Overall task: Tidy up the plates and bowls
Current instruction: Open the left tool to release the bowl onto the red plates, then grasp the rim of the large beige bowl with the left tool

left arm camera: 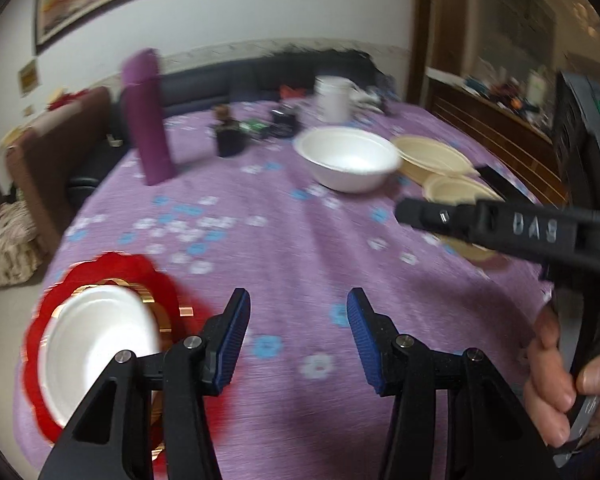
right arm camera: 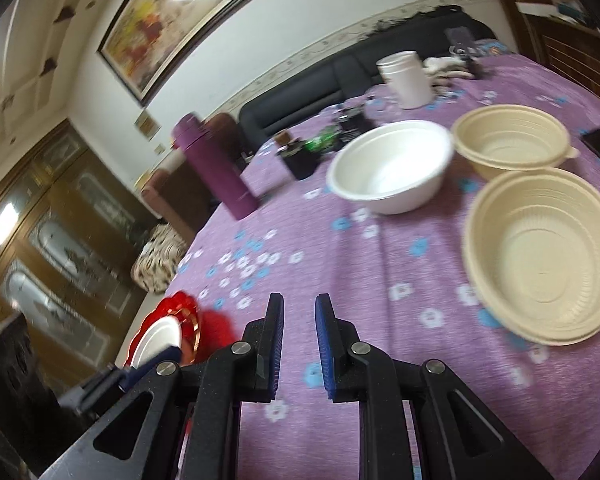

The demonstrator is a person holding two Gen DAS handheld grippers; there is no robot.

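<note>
Blue-padded fingers of the left tool (left arm camera: 298, 320) stand spread wide over the purple flowered cloth on the surface (left arm camera: 284, 240), with nothing between them. Just to their left, near the surface's edge, a white plate (left arm camera: 96, 344) lies on a red scalloped plate (left arm camera: 44, 320) with a gold band; the left finger's arm covers part of both.

Farther ahead and a little to the right of this tool sits a white bowl (left arm camera: 350, 158), upright and empty. Right of it are 2 cream bowls, the far one (left arm camera: 432, 156) touching or nearly touching the white bowl's rim, the near one (left arm camera: 456, 190) partly hidden behind the right tool's black body, which a hand (left arm camera: 560, 384) grips at the frame's right edge.

In the right wrist view, the right tool (right arm camera: 299, 344) has its fingers apart with a narrow gap, gripping nothing. The near cream bowl (right arm camera: 540, 256) lies ahead and to its right, close by; the white bowl (right arm camera: 392, 168) lies ahead, and the far cream bowl (right arm camera: 512, 142) is beyond, beside it. The red plate (right arm camera: 180, 308) with the white plate (right arm camera: 158, 340) lies to its left.

Well back on the surface stand a purple flask (left arm camera: 146, 116), a white cup (left arm camera: 332, 98) and some small dark items, too blurred to name.
</note>
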